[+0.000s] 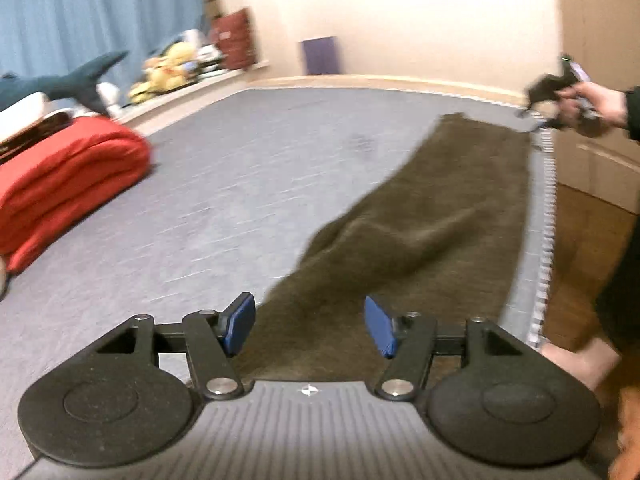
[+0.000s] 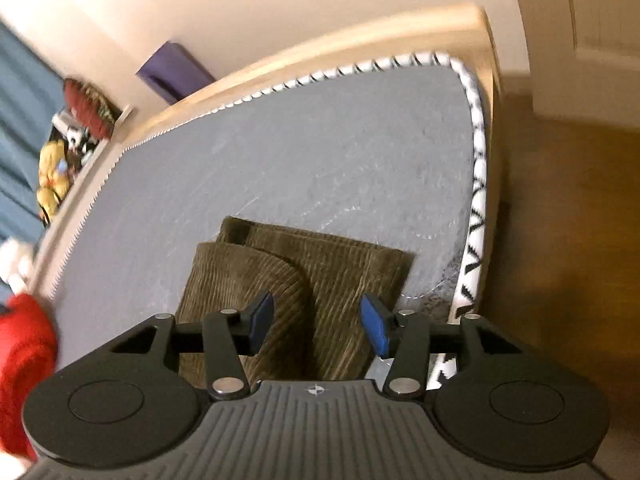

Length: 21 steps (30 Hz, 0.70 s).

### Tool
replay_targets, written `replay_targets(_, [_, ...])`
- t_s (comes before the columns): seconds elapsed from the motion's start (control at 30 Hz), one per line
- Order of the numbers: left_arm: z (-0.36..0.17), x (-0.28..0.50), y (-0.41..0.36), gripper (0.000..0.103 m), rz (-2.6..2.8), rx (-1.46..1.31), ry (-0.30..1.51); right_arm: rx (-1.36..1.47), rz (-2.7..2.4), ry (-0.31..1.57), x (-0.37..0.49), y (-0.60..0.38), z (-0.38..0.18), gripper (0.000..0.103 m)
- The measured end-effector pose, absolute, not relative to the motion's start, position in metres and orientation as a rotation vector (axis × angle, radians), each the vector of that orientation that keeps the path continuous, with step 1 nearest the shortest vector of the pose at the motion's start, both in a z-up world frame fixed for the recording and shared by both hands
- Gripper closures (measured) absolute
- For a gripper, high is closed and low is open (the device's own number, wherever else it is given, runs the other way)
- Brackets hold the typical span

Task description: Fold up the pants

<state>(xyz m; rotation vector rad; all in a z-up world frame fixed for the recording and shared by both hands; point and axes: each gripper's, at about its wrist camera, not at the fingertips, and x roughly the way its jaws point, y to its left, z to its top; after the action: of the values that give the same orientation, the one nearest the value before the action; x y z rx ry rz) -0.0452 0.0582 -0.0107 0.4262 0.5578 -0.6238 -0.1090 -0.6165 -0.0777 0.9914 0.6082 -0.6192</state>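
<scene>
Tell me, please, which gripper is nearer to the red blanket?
Left, I'd judge. The left gripper is open over the pants, with the red blanket to its left. The right gripper works the pants' far end.

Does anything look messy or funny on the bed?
A little. The brown pants lie close to the bed's edge, and one layer's corner is flopped crookedly over the other, so the ends don't match. Nothing looks spilled or broken.

1. you're in a home bedroom: a grey mattress (image 1: pixel 248 184) fills most of the view.
2. blue curtains (image 1: pixel 92 8) hang behind a sill of plush toys (image 1: pixel 168 68), including a stuffed shark (image 1: pixel 60 84).
3. a folded red blanket (image 1: pixel 68 176) lies on the bed.
</scene>
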Motion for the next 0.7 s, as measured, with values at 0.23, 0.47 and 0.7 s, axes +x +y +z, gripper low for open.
replay_targets(0.23, [-0.017, -0.031, 0.05, 0.037, -0.538, 0.439, 0.549, 1.086, -0.569, 0.724, -0.09, -0.599, -0.097, 0.056])
replay_targets(0.47, [-0.02, -0.015, 0.041, 0.037, -0.497, 0.432, 0.564, 1.147, -0.472, 0.83, -0.079, -0.563, -0.101, 0.058])
replay_targets(0.7, [-0.022, -0.012, 0.033, 0.037, -0.501, 0.457, 0.563, 1.247, -0.383, 0.766, -0.061, -0.554, -0.106, 0.058])
